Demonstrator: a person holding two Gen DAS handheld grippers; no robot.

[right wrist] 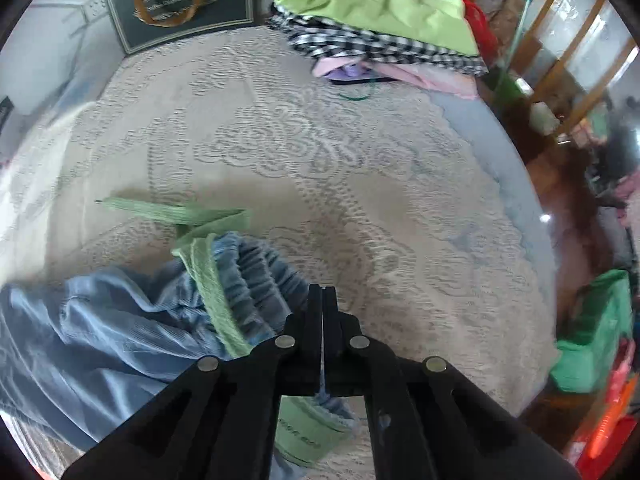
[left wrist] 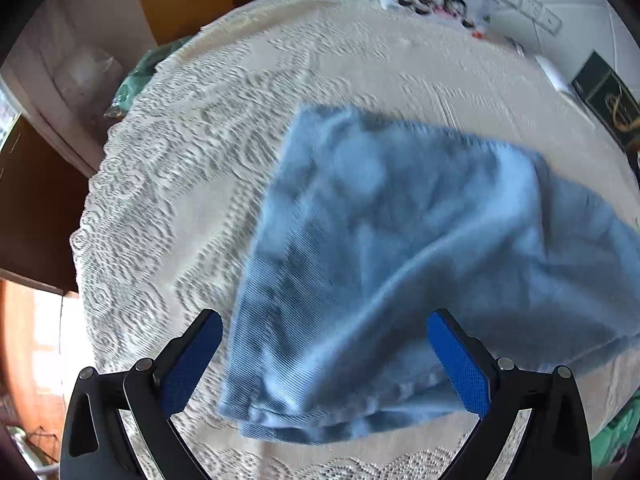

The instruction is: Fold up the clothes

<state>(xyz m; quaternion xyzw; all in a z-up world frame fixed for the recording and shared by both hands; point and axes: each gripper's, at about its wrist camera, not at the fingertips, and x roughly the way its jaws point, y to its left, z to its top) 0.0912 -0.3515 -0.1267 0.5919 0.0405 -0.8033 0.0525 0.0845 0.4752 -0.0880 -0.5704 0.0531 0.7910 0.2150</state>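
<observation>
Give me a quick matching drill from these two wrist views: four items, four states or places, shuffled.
Items:
1. left gripper
2. right gripper
3. blue trousers
4. stack of folded clothes

States or places:
A. fingers pressed together
B. far edge of the lace bedspread
C. fingers spread wide
D. crumpled, green drawstring trailing from the waistband

Pairs: 1-C, 2-A, 3-D, 4-B

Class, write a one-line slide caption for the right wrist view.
Right hand-held gripper, jaws shut, over the gathered waistband of blue trousers with a green drawstring on a lace tablecloth.
</observation>
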